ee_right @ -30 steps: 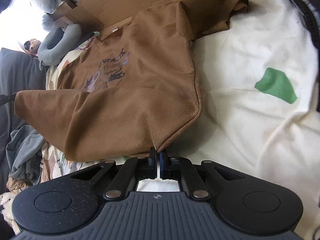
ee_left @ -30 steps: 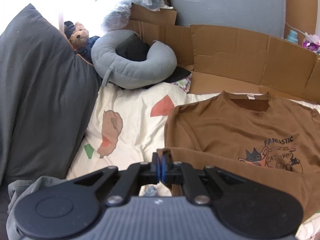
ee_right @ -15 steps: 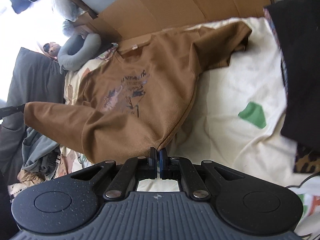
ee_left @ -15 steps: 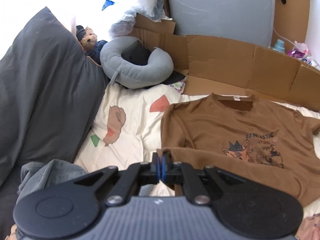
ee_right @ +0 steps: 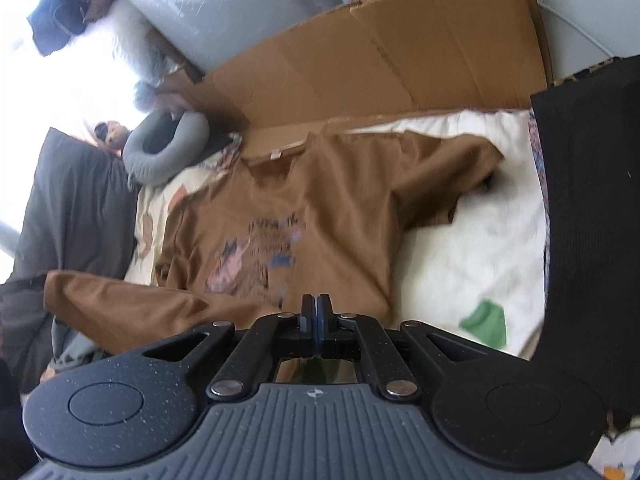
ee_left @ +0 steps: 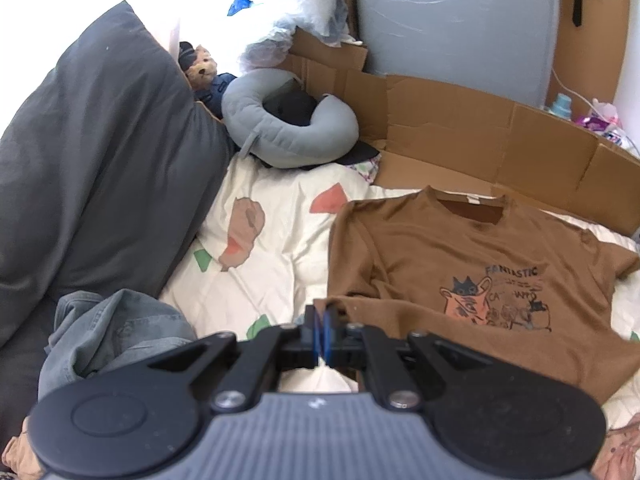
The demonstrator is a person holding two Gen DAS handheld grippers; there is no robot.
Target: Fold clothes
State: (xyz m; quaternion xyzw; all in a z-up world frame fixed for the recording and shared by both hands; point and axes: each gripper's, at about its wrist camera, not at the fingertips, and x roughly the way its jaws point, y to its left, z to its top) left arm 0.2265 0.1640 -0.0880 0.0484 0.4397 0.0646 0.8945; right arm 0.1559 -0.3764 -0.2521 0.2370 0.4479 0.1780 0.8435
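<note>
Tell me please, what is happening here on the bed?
A person is folding a brown T-shirt that lies print side up on a patterned quilt, using a hand-held tool in each hand. The left tool is shut on the shirt's bottom hem at one corner, and the right tool is shut on the hem at the other side. The hem is lifted off the quilt, while the collar end lies flat near the cardboard. The fold is not yet laid down.

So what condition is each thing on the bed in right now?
Brown T-shirt: print up, bottom hem lifted off the bed.
Left gripper: fingers shut on the hem.
Right gripper: fingers shut on the hem.
Denim garment: crumpled, unfolded.
Neck pillow: lying curled by the cardboard.
</note>
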